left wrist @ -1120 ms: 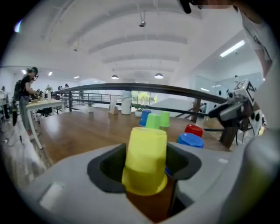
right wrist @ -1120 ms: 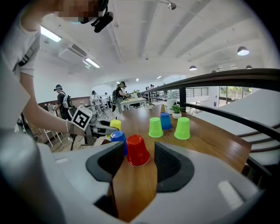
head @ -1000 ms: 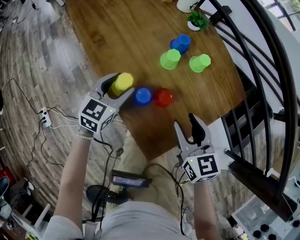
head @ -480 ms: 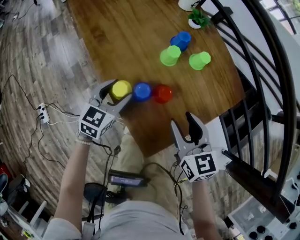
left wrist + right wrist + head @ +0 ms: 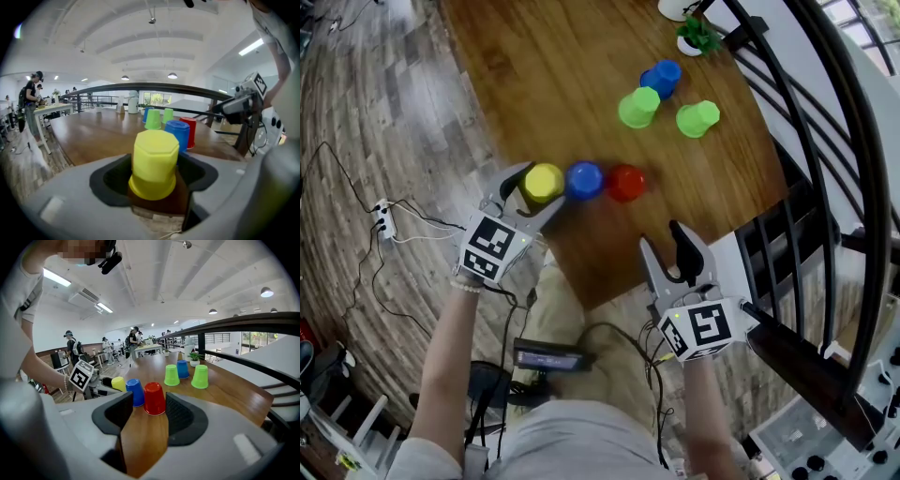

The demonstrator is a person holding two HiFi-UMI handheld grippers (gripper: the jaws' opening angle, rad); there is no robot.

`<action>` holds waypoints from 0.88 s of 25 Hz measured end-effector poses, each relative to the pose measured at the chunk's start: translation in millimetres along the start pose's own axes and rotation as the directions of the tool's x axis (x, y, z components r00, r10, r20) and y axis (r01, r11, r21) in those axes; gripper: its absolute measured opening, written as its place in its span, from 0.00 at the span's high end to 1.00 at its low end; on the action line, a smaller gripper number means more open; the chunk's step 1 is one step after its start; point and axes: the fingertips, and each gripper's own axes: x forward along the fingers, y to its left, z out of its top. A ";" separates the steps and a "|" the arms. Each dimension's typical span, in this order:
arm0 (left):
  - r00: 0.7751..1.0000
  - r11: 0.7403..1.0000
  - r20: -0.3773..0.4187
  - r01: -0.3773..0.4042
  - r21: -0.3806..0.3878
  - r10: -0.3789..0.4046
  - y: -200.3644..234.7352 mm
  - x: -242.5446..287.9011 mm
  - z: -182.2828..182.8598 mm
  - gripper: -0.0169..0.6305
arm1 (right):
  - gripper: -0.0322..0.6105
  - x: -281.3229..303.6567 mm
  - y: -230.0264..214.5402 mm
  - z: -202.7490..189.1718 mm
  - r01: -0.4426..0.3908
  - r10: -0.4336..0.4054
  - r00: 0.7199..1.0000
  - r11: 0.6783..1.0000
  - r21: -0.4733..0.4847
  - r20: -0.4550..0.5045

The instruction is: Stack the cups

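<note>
No stack yet on the wooden desk [image 5: 553, 84]: all six cups stand upside down, each on its own. My left gripper [image 5: 532, 190] straddles the yellow cup [image 5: 543, 181] at the desk's near left edge. Its jaws have just been opening and stand wide, clear of the cup, which rests on the wood between them. The yellow cup heads a row with the near blue cup [image 5: 584, 180] and the red cup [image 5: 625, 182], each just beside the next. My right gripper [image 5: 662, 239] hangs off the near edge, jaws apart and empty, facing the red cup. Toward the far right edge wait the far blue cup [image 5: 662, 79], the left green cup [image 5: 638, 107] and the right green cup [image 5: 697, 118]. By my reading, every lift is left to do.
</note>
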 end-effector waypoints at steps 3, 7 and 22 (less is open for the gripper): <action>1.000 1.000 -0.005 -0.012 0.006 0.012 -3.4 -5.7 -0.1 0.48 | 0.63 0.1 -7.3 6.2 0.000 0.000 1.000 1.000 -0.014 0.009; 0.999 0.999 0.014 -0.052 -0.010 0.052 -6.1 -20.3 8.1 0.48 | 0.63 4.1 -25.1 18.3 0.017 -0.016 1.000 0.999 -0.051 0.023; 0.977 0.975 0.027 -0.209 -0.074 0.211 -13.5 -55.4 30.3 0.49 | 0.63 73.9 -157.9 54.3 0.191 -0.191 0.982 0.981 -0.041 0.005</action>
